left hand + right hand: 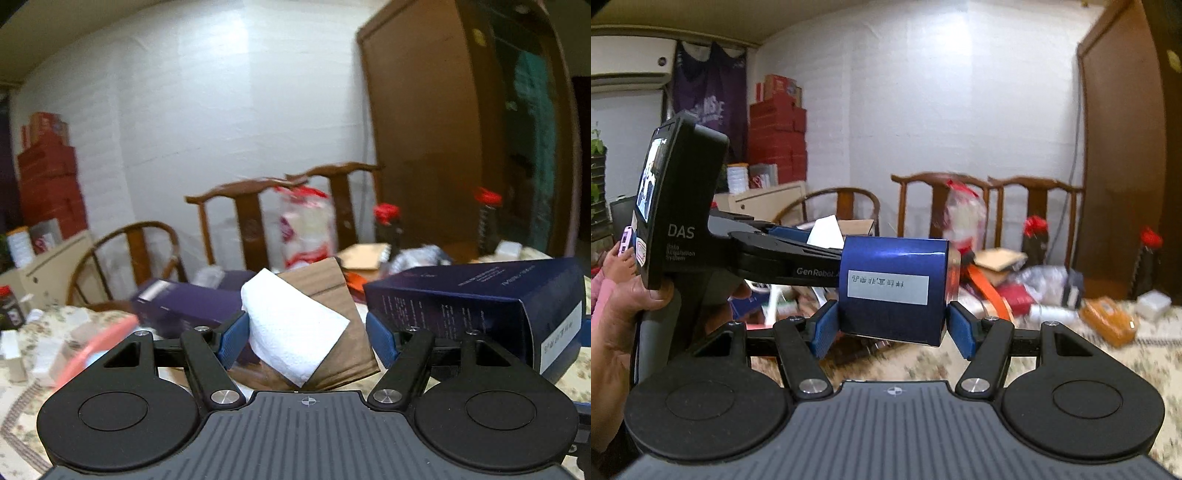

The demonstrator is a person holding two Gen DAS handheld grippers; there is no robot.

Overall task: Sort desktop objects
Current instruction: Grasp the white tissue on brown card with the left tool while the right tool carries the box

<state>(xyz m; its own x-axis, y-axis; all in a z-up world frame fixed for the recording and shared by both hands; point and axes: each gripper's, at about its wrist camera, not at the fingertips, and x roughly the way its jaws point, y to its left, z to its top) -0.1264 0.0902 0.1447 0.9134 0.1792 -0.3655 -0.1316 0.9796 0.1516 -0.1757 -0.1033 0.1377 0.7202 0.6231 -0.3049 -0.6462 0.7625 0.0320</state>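
Left wrist view: left tongs (303, 334) clamp one tilted brown box (332, 295) with white tissue (291, 325), raised above the patterned surface (22, 406). Right wrist view: right tongs (892, 326) clamp one dark blue box (894, 288), its labelled end facing the camera, long axis pointing away.

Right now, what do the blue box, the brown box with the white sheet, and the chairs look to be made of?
Blue box: likely glossy printed cardboard; sharp folded edges, sheen, white paper label.
Brown box: seemingly matte cardboard with a woodgrain look.
White sheet: soft tissue or paper towel, by its faintly embossed surface.
Chairs: dark varnished wood, shiny on the top rails.
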